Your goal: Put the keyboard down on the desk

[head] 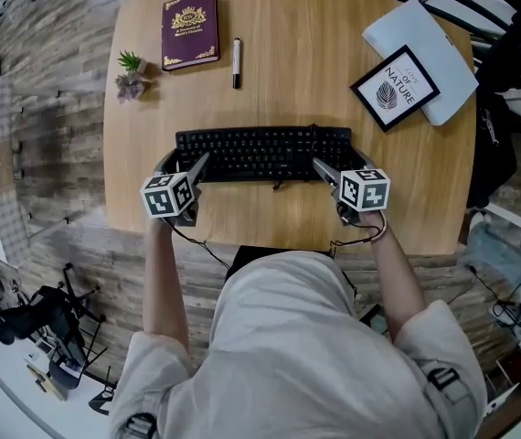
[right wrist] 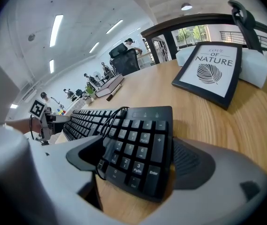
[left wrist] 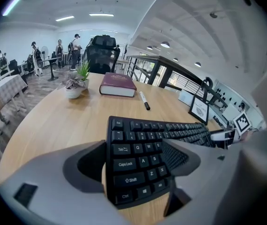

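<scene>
Keyboard (head: 265, 153) low over desk (head: 288, 80) near-centre, left gripper (head: 186, 161) and right gripper (head: 341, 163) each clamped on one end; risks: uneven release drops an end, cable (right wrist: 106, 125) snags right jaw.

Black keyboard (head: 265, 153) across near half of desk (head: 288, 90). Left gripper (head: 183, 165) at keyboard's left end, right gripper (head: 341, 165) at its right end (jaws straddle the ends). Behind keyboard's left half: plant (head: 132, 74), book (head: 189, 30), pen (head: 236, 62). Behind its right end: framed print (head: 395, 88) overlapping white paper (head: 434, 39).
</scene>
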{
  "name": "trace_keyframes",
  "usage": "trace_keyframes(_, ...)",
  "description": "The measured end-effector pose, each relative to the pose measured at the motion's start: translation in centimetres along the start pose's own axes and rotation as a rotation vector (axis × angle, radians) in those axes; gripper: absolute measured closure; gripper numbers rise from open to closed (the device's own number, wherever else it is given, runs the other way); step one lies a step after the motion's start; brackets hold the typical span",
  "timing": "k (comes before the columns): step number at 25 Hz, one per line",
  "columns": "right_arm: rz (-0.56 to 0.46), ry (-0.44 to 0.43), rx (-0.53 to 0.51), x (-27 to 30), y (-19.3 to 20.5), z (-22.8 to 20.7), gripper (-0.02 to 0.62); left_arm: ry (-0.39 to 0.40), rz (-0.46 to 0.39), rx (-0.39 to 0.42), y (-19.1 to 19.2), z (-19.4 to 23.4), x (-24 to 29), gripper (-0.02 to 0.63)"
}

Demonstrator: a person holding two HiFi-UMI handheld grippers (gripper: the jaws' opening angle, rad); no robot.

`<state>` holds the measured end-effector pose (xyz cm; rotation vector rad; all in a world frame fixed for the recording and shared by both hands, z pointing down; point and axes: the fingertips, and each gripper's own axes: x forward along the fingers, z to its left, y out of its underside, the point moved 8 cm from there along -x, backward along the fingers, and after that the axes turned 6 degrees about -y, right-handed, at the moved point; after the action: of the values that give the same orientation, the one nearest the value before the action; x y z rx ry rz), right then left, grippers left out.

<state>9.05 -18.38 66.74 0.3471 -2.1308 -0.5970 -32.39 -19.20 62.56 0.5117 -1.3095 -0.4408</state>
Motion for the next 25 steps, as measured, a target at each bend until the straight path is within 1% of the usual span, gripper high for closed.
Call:
trace_keyframes(4, -0.002, 0.007, -0.002, 0.1, 0.0, 0.0, 0.144, 0.008, 0.014, 0.005, -0.5, 0.3, 1.0, 0.219)
trace_keyframes(11, 0.002, 0.025, -0.018, 0.1, 0.2, 0.3, 0.144, 0.018, 0.045, -0.006, -0.3, 0.8, 2.3, 0.219)
trace_keyframes(19, 0.0, 0.033, -0.016, 0.0, 0.2, 0.1, 0.144, 0.019, 0.064, 0.014, -0.5, 0.7, 3.2, 0.219)
trace_keyframes(22, 0.005, 0.045, -0.029, -0.1, 0.2, 0.1, 0.144, 0.021, 0.065, 0.017, -0.8, 0.7, 3.4, 0.219)
trace_keyframes(25, 0.007, 0.061, -0.044, -0.2, 0.4, 0.1, 0.144, 0.02, 0.074, 0.04, -0.9, 0.6, 3.9, 0.219)
